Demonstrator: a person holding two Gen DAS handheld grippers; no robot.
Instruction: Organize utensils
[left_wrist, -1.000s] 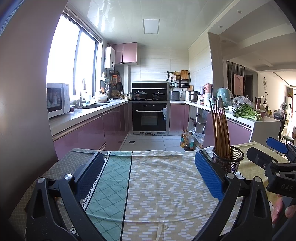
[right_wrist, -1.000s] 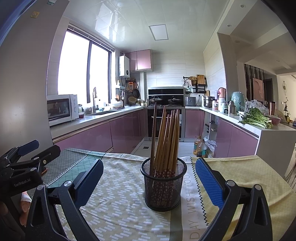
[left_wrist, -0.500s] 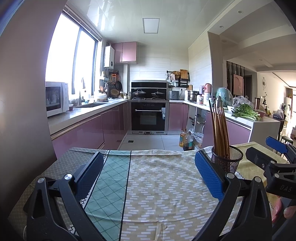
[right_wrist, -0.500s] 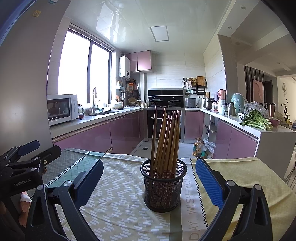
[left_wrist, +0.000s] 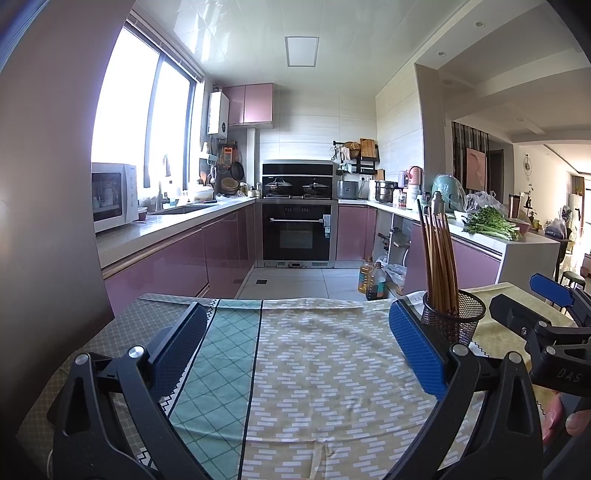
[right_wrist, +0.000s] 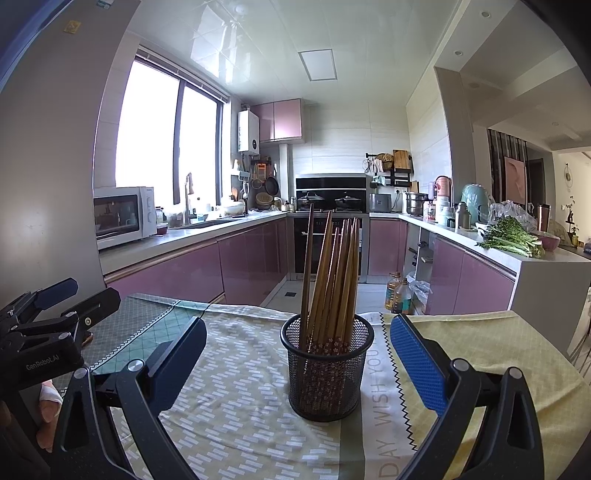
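Observation:
A black mesh cup (right_wrist: 327, 373) stands upright on the tablecloth, holding several brown chopsticks (right_wrist: 332, 269) that lean slightly right. My right gripper (right_wrist: 298, 326) is open, and the cup sits in line between its blue pads (right_wrist: 415, 358), touching neither. In the left wrist view the same cup (left_wrist: 456, 317) with its chopsticks (left_wrist: 437, 254) is at the right, just beyond the right finger. My left gripper (left_wrist: 295, 347) is open over bare cloth, with nothing between its fingers.
The patterned tablecloth (left_wrist: 317, 369) has a green panel at the left and a yellow part (right_wrist: 480, 343) at the right. The table's far edge (left_wrist: 295, 301) drops to the kitchen floor. The other gripper shows at the side of each view, and oil bottles (right_wrist: 397, 295) stand on the floor.

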